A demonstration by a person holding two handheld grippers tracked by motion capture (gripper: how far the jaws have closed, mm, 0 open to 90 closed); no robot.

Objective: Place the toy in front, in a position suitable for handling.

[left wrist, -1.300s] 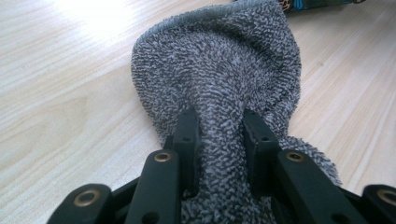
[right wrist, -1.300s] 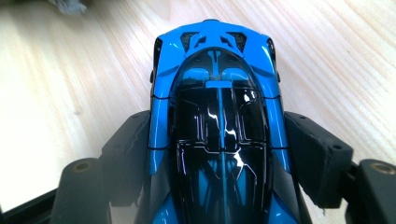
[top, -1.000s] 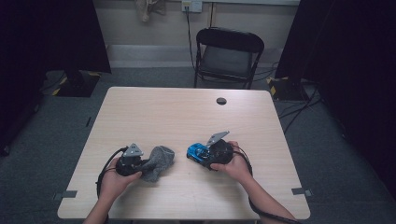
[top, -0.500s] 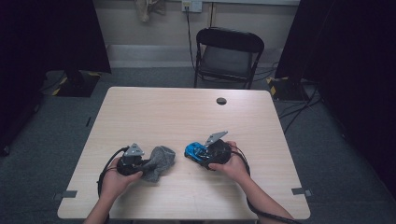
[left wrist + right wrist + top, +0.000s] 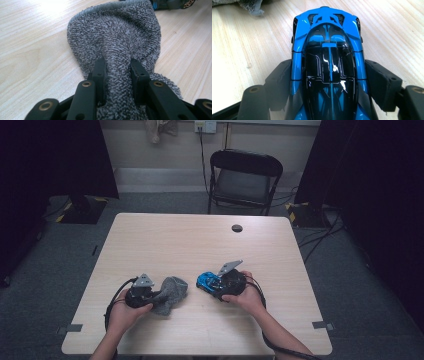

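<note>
A grey terry cloth [image 5: 172, 290] lies bunched on the wooden table [image 5: 200, 240] near its front edge. My left gripper [image 5: 156, 296] points right and is shut on a fold of it. In the left gripper view the two black jaws pinch a ridge of the cloth [image 5: 115, 32] at my left gripper [image 5: 117, 65]. To the right, a blue and black toy car [image 5: 204, 280] rests on the table between the jaws of my right gripper [image 5: 212, 284], which points left. In the right gripper view the pads of that gripper [image 5: 329, 68] press both flanks of the car [image 5: 328, 50], nose pointing away.
A small black round cap [image 5: 237, 228] sits in the tabletop at the far right. A black folding chair [image 5: 245, 180] stands beyond the far edge. Cables trail from both grippers toward the front edge. A corner of the cloth [image 5: 249, 6] lies just past the car.
</note>
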